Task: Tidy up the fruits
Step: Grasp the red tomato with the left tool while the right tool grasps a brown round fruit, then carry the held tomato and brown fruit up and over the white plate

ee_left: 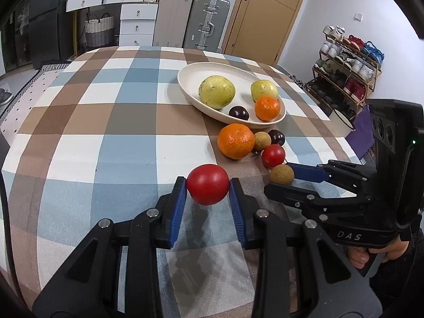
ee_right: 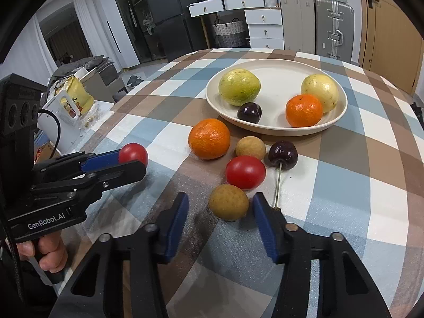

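Note:
My left gripper (ee_left: 208, 185) is shut on a red tomato (ee_left: 207, 184), held just above the checked tablecloth; it also shows in the right wrist view (ee_right: 133, 154). My right gripper (ee_right: 220, 202) is open around a brown longan (ee_right: 229, 202), not touching it. A cream plate (ee_right: 281, 66) holds two yellow-green guavas (ee_right: 239, 87), an orange (ee_right: 303, 110) and a dark cherry (ee_right: 249, 112). In front of the plate lie a large orange (ee_right: 209, 138), a second longan (ee_right: 250, 148), a second tomato (ee_right: 245, 172) and a stemmed cherry (ee_right: 283, 155).
The checked tablecloth (ee_left: 106, 132) covers the round table. A shoe rack (ee_left: 347, 66) stands to the right beyond the table edge. Suitcases (ee_left: 190, 18) and white drawers (ee_left: 136, 21) stand behind. A white jug and clutter (ee_right: 66, 111) sit off the table's left side.

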The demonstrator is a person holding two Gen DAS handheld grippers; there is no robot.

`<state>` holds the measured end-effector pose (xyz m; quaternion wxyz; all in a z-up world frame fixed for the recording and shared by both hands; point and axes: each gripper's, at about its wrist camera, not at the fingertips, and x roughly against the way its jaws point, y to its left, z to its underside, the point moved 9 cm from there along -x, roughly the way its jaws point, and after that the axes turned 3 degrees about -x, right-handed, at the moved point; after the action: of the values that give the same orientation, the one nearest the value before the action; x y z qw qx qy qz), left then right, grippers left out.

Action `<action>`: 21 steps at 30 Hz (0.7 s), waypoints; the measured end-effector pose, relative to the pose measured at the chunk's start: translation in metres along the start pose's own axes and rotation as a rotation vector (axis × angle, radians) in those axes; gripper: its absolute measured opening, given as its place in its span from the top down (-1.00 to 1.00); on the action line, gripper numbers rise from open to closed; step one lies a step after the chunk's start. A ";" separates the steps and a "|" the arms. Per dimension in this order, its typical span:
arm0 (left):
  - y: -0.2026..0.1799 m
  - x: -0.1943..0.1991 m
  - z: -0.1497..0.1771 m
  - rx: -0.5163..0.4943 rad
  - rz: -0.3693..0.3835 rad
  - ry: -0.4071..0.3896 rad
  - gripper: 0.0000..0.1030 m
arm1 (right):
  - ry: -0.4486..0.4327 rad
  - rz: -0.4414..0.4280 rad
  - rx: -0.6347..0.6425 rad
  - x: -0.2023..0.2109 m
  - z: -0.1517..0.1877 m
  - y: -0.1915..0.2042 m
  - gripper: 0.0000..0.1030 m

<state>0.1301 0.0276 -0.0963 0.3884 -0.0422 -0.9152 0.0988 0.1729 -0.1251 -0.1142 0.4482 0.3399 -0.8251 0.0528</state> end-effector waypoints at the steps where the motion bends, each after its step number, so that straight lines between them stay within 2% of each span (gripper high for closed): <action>1: 0.000 0.000 0.000 0.000 0.000 0.001 0.42 | -0.001 0.010 0.005 0.000 0.000 -0.001 0.24; 4: -0.001 0.001 0.000 -0.003 0.000 -0.005 0.42 | -0.003 0.017 0.005 0.001 0.002 -0.004 0.43; 12: -0.010 0.003 -0.003 -0.018 0.003 -0.009 0.42 | -0.015 -0.010 -0.012 0.011 0.008 -0.008 0.43; 21: -0.021 0.009 -0.014 -0.033 0.016 -0.027 0.42 | -0.075 -0.022 -0.024 0.036 -0.001 -0.009 0.43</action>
<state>0.1339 0.0101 -0.0763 0.3746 -0.0544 -0.9215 0.0873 0.1659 -0.1501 -0.0871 0.4215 0.3456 -0.8380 0.0251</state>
